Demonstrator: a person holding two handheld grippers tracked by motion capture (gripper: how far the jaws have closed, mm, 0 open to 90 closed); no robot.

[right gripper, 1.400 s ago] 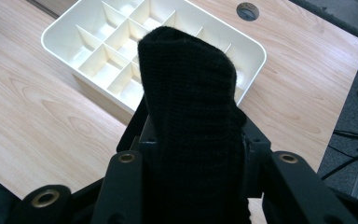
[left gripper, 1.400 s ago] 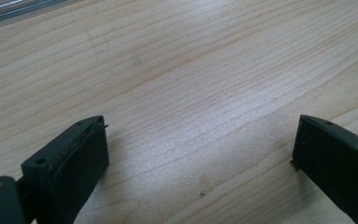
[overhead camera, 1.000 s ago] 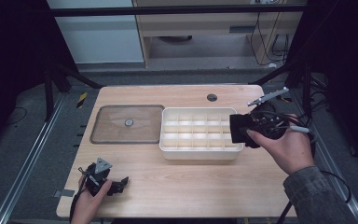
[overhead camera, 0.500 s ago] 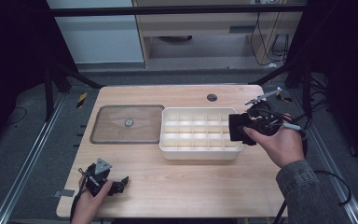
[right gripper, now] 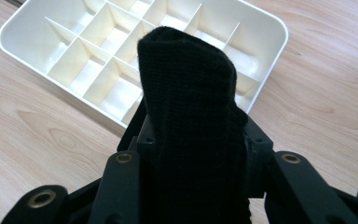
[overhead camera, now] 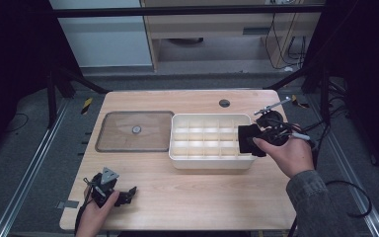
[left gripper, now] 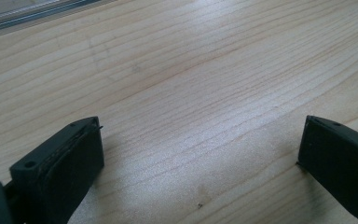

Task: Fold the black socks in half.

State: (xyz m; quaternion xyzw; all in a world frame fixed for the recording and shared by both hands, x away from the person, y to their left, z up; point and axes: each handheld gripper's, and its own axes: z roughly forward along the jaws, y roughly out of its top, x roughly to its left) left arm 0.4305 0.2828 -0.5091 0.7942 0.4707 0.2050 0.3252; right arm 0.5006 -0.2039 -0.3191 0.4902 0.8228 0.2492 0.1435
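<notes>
My right gripper (overhead camera: 252, 139) is shut on a black folded cloth (overhead camera: 247, 138) over the right end of a white compartment tray (overhead camera: 209, 165). In the right gripper view the black cloth (right gripper: 189, 84) stands up between the jaws of my right gripper (right gripper: 191, 140) and hides their tips, with the tray (right gripper: 270, 28) beneath and its cells bare. At the table's front left corner my left gripper (overhead camera: 126, 193) rests in a hand. In the left gripper view my left gripper (left gripper: 200, 149) is open, jaws wide apart over bare wood, nothing between them.
A clear flat lid (overhead camera: 118, 139) with a small round knob (overhead camera: 136, 130) lies left of the tray. A dark round hole (overhead camera: 224, 103) sits near the table's far edge. Bare wood (overhead camera: 202, 197) runs along the front. Cables trail off the right side.
My right gripper has sunk and shifted slightly left toward the tray's right end, still holding the black cloth. The left gripper has stayed put.
</notes>
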